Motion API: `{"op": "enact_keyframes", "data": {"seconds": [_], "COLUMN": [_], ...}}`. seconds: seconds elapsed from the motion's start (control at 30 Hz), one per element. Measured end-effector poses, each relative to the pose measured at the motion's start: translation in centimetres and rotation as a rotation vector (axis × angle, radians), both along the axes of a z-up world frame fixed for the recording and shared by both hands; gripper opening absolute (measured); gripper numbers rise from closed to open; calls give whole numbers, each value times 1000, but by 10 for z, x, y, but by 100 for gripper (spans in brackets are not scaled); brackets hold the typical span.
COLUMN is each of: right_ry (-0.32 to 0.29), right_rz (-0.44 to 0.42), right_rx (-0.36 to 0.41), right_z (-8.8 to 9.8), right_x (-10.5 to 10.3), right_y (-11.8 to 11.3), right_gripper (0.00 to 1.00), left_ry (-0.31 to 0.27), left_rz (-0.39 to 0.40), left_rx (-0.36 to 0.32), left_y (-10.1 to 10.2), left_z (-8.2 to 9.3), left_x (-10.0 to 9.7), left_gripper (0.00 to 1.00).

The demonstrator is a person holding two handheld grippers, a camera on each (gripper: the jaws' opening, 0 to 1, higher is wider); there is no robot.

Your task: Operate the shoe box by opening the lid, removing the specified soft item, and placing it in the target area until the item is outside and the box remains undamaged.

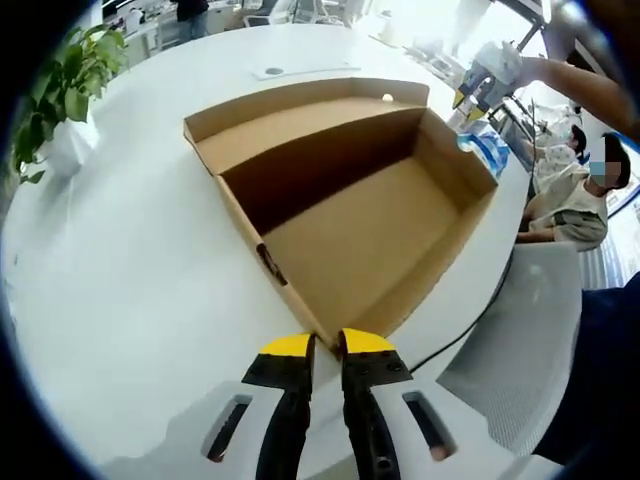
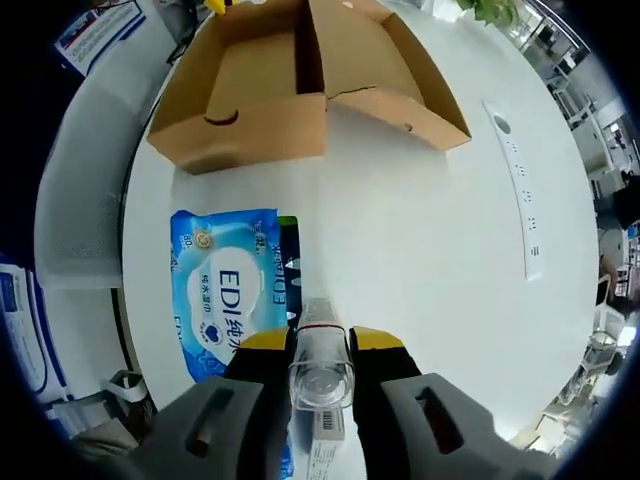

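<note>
An open brown cardboard shoe box (image 1: 370, 230) lies on the white table (image 1: 130, 270), its lid (image 1: 300, 115) folded back flat on the far side; its inside looks bare. My left gripper (image 1: 328, 345) is shut on the box's near corner. In the right gripper view the box (image 2: 250, 100) sits further off, and a blue wet-wipe pack (image 2: 235, 290) lies flat on the table just left of my right gripper (image 2: 320, 340), which is shut on a clear plastic bottle (image 2: 320, 370). From the left gripper view, the right gripper (image 1: 483, 85) hovers beyond the box over the wipe pack (image 1: 490, 150).
A potted plant (image 1: 60, 90) stands at the table's left edge. A white socket strip (image 2: 520, 190) is set into the tabletop. A white chair (image 1: 530, 340) and a black cable (image 1: 470, 330) are beside the table, and a seated person (image 1: 570, 200) is further off.
</note>
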State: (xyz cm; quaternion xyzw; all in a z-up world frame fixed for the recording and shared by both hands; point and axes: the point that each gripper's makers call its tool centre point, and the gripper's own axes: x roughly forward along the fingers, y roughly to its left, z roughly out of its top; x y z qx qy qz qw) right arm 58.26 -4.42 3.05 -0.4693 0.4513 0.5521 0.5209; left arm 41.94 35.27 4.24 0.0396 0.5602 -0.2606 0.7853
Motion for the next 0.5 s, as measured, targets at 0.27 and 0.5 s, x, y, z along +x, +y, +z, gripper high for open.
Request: {"op": "enact_keyframes", "data": {"seconds": [0.27,0.5], "right_ry": [48,21], "right_rz": [-36,-29], "right_rx": [-9,8], "right_z": [-2,-3], "right_x": [-6,-2], "right_y": [-2,-2], "right_gripper": [23,27], "left_ry": [1,-1], "left_rz": [-4,3], "left_rx": [-1,-7], "left_y": [1,2], "left_z": [-1,-2], "left_x": [1,2], "left_gripper": [7,7]}}
